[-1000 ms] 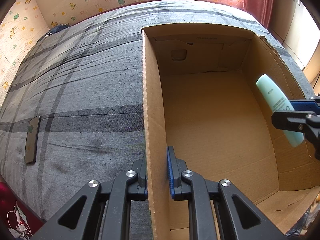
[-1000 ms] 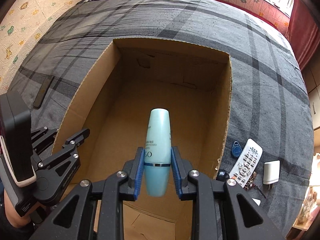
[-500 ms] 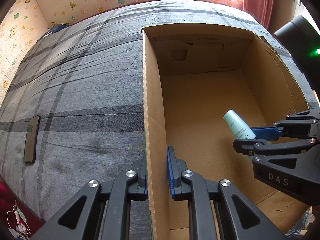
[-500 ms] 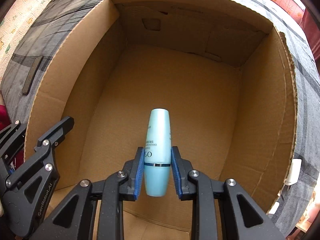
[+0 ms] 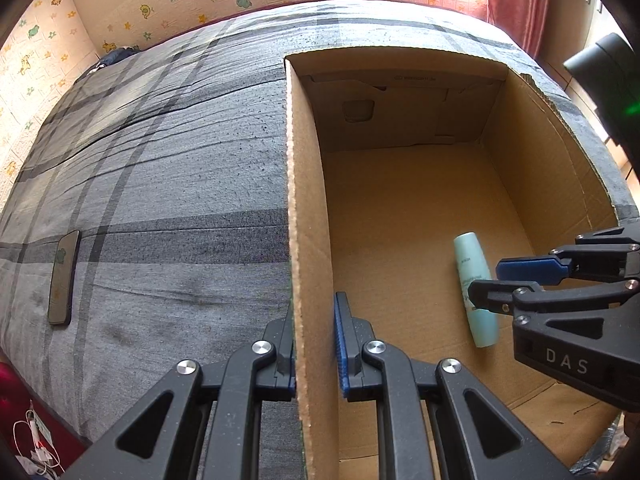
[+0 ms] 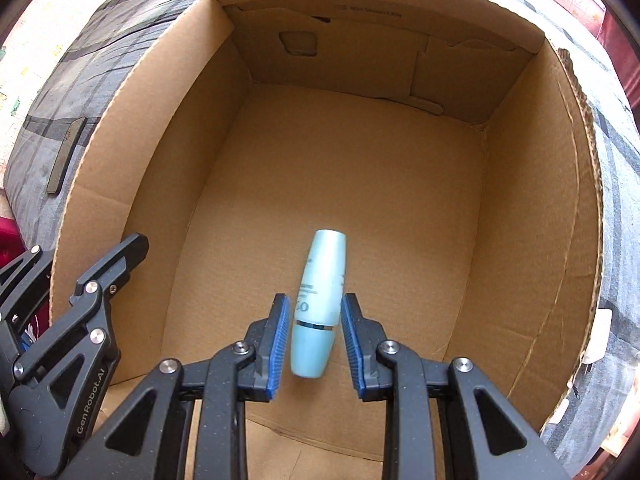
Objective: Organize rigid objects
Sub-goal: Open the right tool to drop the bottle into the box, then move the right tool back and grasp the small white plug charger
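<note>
bottle (image 6: 320,298) is lying on the box (image 6: 360,184) floor near the front edge, long axis pointing straight out between the right tongs (image 6: 314,344), which are apart around it, while left tongs (image 5: 316,354) stay clamped on the box's left wall

The left wrist view sits close at the cardboard box (image 5: 308,208) left wall, facing along it across the bed (image 5: 160,184). The right wrist view looks steeply down into the box (image 6: 160,128) from its near edge. Both share the box floor and the bottle (image 5: 474,280) (image 6: 320,296).
</note>
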